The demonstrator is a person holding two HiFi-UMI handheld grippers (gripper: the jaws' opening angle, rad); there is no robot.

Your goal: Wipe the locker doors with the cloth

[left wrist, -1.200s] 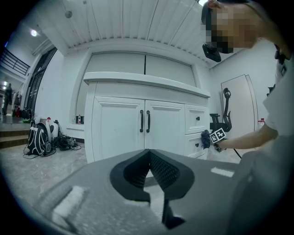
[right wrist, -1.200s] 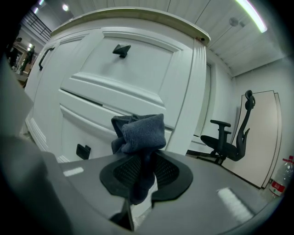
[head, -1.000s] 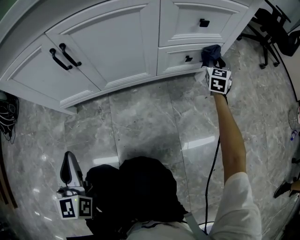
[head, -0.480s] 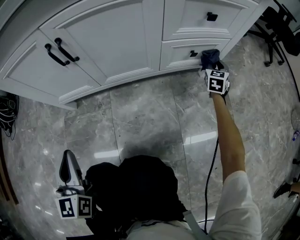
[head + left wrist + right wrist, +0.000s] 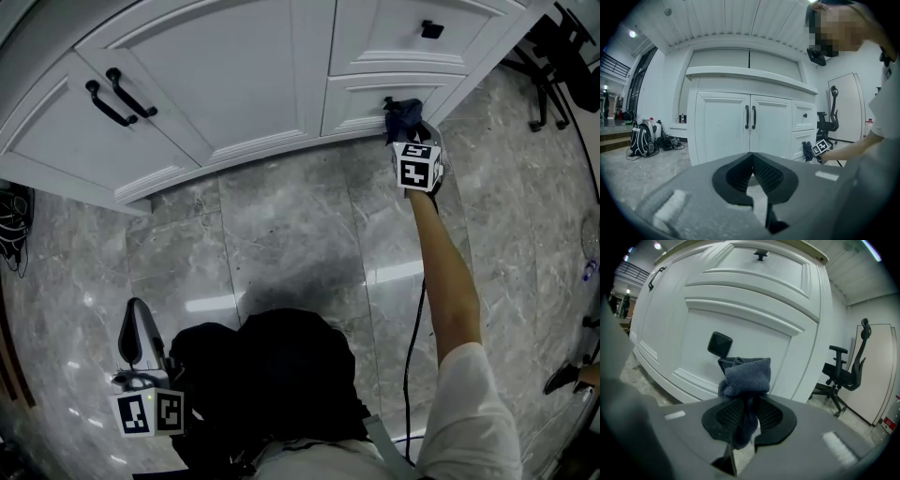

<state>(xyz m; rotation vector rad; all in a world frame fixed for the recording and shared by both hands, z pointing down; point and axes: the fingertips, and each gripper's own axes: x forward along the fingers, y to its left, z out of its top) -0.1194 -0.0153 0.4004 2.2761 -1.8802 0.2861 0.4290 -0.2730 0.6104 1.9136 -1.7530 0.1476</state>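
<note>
The left gripper (image 5: 751,164) hangs low and idle, jaws pressed together on nothing, out of the work's way. The right gripper (image 5: 745,416) clamps the dark blue cloth (image 5: 745,376) with its bunch protruding, so fabric rather than jaws meets the lower drawer front (image 5: 754,329) beside its black knob (image 5: 719,344).

floor (image 5: 281,234): glossy grey marble tiles (light glare) | office chair (image 5: 843,376): black | ceiling (image 5: 740,18): white slats | backpack (image 5: 641,140): far left

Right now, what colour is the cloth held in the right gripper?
Dark greyish blue, plain with no pattern; the cloth shows best in the right gripper view.
</note>
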